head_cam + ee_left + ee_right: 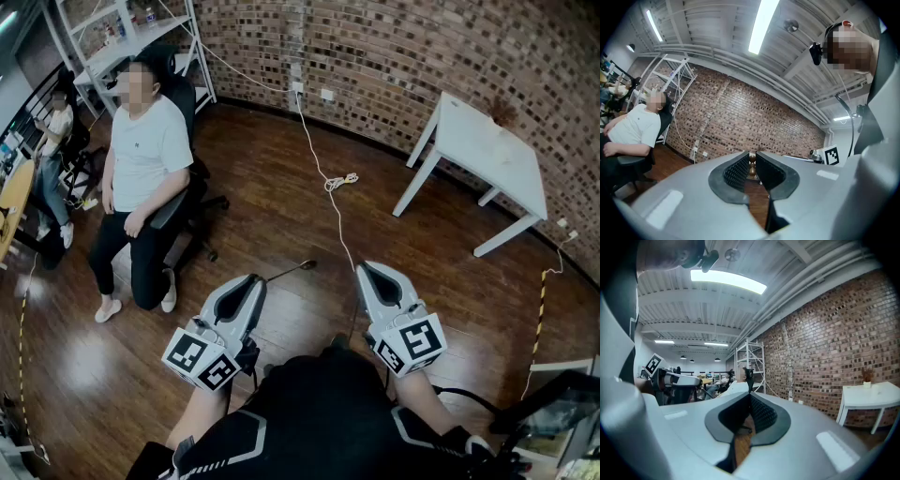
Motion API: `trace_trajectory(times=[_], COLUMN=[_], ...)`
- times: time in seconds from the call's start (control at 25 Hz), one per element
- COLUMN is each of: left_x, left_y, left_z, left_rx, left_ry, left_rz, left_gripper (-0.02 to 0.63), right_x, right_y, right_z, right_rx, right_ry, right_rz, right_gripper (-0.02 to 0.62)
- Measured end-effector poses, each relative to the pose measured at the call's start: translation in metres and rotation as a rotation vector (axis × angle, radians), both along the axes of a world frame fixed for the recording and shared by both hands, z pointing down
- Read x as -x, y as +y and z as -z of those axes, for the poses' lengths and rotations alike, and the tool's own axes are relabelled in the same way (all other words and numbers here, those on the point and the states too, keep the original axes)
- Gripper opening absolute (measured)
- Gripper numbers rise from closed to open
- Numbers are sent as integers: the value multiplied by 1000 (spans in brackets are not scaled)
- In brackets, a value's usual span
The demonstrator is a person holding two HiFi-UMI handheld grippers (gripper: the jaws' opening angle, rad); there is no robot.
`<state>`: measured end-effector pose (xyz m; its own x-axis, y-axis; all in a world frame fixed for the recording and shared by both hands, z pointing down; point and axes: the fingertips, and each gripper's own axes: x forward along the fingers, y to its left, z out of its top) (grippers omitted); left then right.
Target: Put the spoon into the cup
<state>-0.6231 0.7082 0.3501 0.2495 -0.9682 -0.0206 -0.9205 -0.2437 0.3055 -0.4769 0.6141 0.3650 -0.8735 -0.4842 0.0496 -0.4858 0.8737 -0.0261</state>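
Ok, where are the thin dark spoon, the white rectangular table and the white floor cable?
thin dark spoon (pixel 307 265), head view, its bowl end
white rectangular table (pixel 487 152), head view, bare top
white floor cable (pixel 339 182), head view, coiled part

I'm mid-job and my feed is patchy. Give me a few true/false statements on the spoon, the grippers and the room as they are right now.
1. The left gripper is shut on the spoon. True.
2. The spoon already sits in a cup. False: no cup shows in any view; the spoon sticks out from the jaws above the wooden floor.
3. Both grippers point straight down. False: the left gripper and the right gripper point level, towards the brick wall.
4. A person in a white shirt sits on a chair on the left side. True.
5. The white table stands in the middle of the room. False: it stands close to the brick wall.
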Motion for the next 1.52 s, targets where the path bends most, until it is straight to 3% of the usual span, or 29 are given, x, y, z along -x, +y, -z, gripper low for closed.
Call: trace_trajectory(times=[0.4, 0.68, 0.88, 1.12, 1.32, 1.52], left_x=[-130, -198, -227, -249, -268, -306], left_y=[-153, -239, -298, -386, -458, -507], left_z=[17, 27, 13, 7, 11, -5], left_rx=[0, 24, 64, 55, 46, 100], left_ry=[-31, -67, -59, -30, 4, 13], left_rz=[-141, -287, -410, -564, -695, -816], left_gripper=[37, 37, 37, 37, 37, 37], right_x=[-124, -202, -231, -259, -295, -329], right_y=[-135, -205, -241, -308, -353, -382], right_z=[14, 14, 0, -5, 20, 30], right_rx=[-16, 16, 45, 54, 31, -5], right_ry=[-34, -59, -58, -38, -16, -14], right_rz=[-99, -255, -361, -521, -663, -771], right_gripper=[6, 6, 6, 6, 6, 6])
